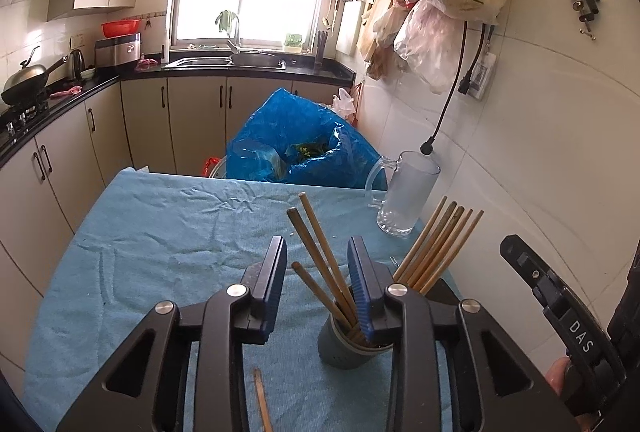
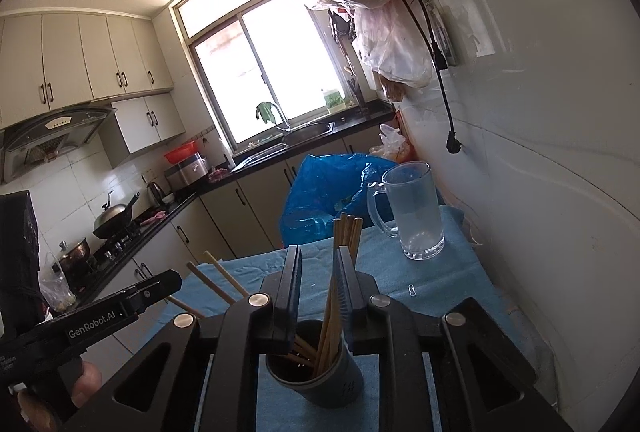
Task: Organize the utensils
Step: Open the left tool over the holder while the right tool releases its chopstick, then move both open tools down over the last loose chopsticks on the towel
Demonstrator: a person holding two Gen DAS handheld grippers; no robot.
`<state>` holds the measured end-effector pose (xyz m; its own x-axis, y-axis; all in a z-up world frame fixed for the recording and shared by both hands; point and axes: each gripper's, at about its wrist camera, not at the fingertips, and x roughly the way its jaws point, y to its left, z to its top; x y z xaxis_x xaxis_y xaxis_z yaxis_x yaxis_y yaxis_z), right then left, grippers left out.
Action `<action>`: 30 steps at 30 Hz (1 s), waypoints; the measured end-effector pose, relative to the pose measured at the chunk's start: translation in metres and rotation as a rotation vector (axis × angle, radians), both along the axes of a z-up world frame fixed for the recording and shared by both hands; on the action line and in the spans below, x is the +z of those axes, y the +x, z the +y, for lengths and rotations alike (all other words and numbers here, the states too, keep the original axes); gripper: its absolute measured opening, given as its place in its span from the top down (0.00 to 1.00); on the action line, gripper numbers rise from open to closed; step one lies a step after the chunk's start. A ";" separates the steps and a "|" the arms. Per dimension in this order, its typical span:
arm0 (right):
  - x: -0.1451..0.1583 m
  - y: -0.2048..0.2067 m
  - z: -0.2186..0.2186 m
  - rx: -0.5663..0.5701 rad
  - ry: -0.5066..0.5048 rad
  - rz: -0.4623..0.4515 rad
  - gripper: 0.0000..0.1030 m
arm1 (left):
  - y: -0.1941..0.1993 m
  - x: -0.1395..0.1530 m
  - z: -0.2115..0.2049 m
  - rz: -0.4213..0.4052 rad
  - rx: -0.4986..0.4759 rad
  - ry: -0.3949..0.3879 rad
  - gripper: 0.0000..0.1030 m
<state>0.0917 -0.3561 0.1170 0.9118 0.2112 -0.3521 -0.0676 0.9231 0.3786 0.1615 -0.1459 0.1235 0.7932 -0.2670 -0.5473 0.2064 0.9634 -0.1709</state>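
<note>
A grey cup holder [image 1: 344, 346] stands on the blue cloth [image 1: 168, 232] and holds several wooden chopsticks [image 1: 320, 256]. It also shows in the right wrist view [image 2: 320, 376]. My left gripper [image 1: 318, 256] is open, with three leaning chopsticks between its jaws, none gripped. My right gripper [image 2: 318, 264] is partly open above the holder; a bundle of chopsticks [image 2: 346, 236] stands between its jaws against the right finger. Whether it clamps them is unclear. One loose chopstick [image 1: 262, 400] lies on the cloth below the left gripper.
A glass mug [image 1: 406, 192] stands at the table's far right near the tiled wall, also in the right wrist view [image 2: 416, 208]. A blue plastic bag [image 1: 296, 140] sits behind the table. A paperclip [image 2: 412, 289] lies on the cloth. Counters and a stove run along the left.
</note>
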 end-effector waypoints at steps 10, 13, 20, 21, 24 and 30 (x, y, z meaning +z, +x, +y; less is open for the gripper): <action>-0.017 -0.023 0.010 0.005 -0.015 0.050 0.70 | -0.025 -0.014 0.023 0.013 0.028 0.014 0.58; -0.029 -0.028 0.014 0.008 -0.015 0.082 0.70 | -0.034 -0.026 0.037 0.037 0.042 0.018 0.56; -0.042 -0.034 0.037 0.044 -0.033 0.122 0.70 | -0.047 -0.056 0.076 0.107 0.098 0.019 0.52; -0.044 -0.033 0.040 0.051 -0.038 0.126 0.70 | -0.049 -0.060 0.082 0.116 0.107 0.016 0.52; -0.048 -0.033 0.053 0.074 -0.057 0.140 0.70 | -0.053 -0.073 0.101 0.142 0.135 0.013 0.52; -0.065 -0.030 0.078 0.121 -0.095 0.190 0.69 | -0.062 -0.097 0.144 0.197 0.201 -0.009 0.49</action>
<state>0.0615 -0.2781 0.0518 0.7975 0.2727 -0.5382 -0.1162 0.9447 0.3066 0.0999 -0.0024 0.0260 0.7093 -0.1206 -0.6945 -0.0264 0.9800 -0.1972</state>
